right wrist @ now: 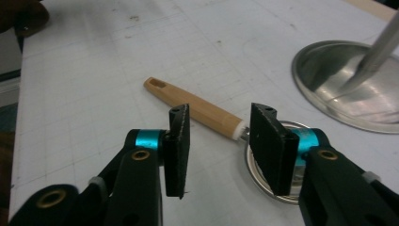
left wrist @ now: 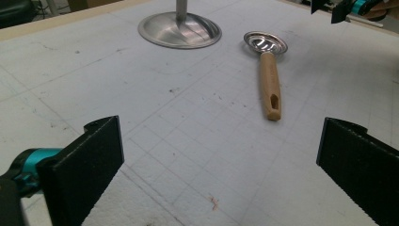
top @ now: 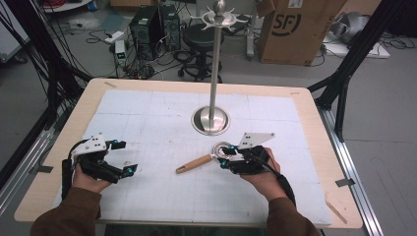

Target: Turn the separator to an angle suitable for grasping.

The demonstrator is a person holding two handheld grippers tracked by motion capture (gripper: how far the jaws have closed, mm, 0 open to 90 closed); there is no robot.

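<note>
Your right gripper [top: 227, 158] is down at the strainer [top: 209, 157], right where the wooden handle [right wrist: 197, 109] meets the metal bowl [right wrist: 263, 183]. From the right gripper view, its jaws stand part-way open, one on each side of that joint, and the pads aren't pressing on anything: there's a clear gap, with the neck of the strainer lying on the mat between and just beyond them. So nothing is gripped yet. The bowl end sits under your right-hand pad, and the handle runs away from the jaws toward the upper left in that view.

Your left gripper [top: 127, 157] is wide open and empty, well apart from the strainer. Along its jaws you see the strainer [left wrist: 268, 70] ahead and a little to the right, handle end nearer, bowl farther. Beyond the bowl stands the round steel base of the stand [left wrist: 179, 29] on the white gridded mat [left wrist: 141, 103].
</note>
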